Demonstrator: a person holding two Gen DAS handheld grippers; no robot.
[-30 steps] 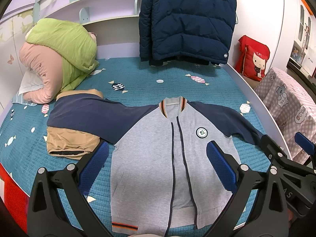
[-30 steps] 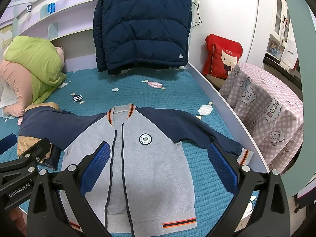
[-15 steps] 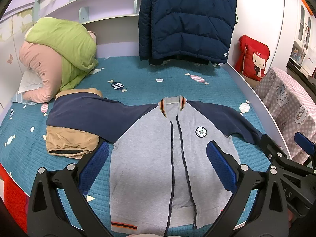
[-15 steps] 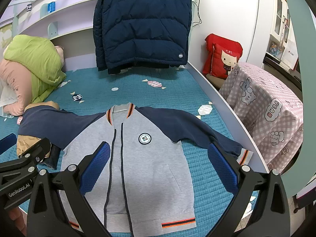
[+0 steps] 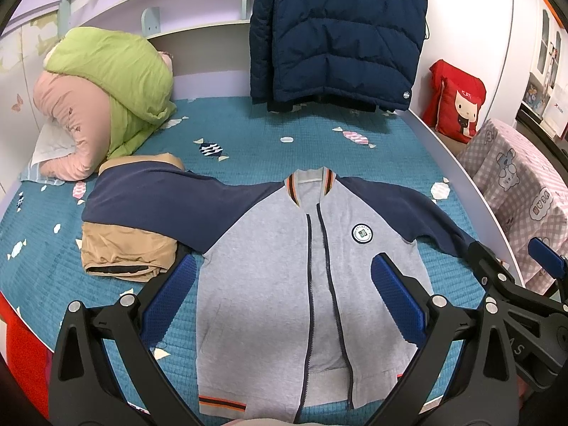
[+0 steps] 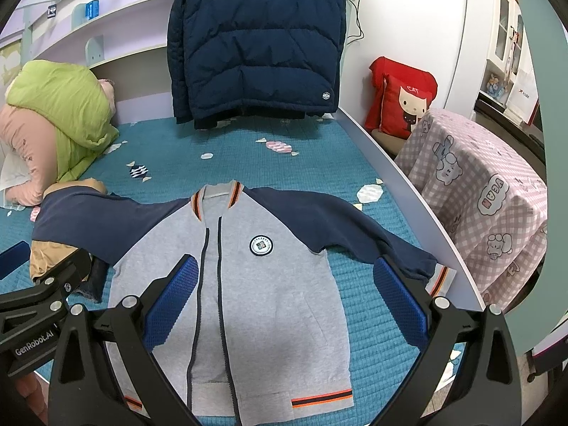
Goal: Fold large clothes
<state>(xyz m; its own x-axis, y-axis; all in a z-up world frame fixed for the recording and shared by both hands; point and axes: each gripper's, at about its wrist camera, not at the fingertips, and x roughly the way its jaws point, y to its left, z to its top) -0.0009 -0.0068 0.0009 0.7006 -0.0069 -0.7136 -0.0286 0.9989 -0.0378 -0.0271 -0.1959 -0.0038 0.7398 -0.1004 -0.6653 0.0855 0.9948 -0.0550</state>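
A grey jacket (image 5: 269, 284) with navy sleeves lies flat and face up on the teal bedspread (image 5: 248, 131), collar toward the far end, hem toward the near edge. Its zip is partly open down the middle, and a round badge (image 5: 361, 232) sits on the chest. The left sleeve (image 5: 149, 198) stretches out over a folded tan garment (image 5: 124, 252) that lies on the bed to the left. The right sleeve (image 6: 358, 227) runs out to the right, its striped cuff (image 6: 442, 278) close to the white bed rail (image 6: 408, 191).

The left gripper (image 5: 284, 301) hovers above the lower body of the jacket with its 2 blue-padded fingers (image 5: 170, 298) spread wide and nothing between them. The right gripper (image 6: 284, 298) hangs over the same garment, also spread wide and empty; its right finger (image 6: 399, 298) shows in front of the right cuff.

At the far end a navy puffer coat (image 5: 337, 32) hangs over the headboard. A green and pink duvet (image 5: 106, 96) is bundled at the far left. To the right of the bed stand a red cushion (image 6: 401, 99) and a pink checked cloth (image 6: 490, 209) draped over furniture.
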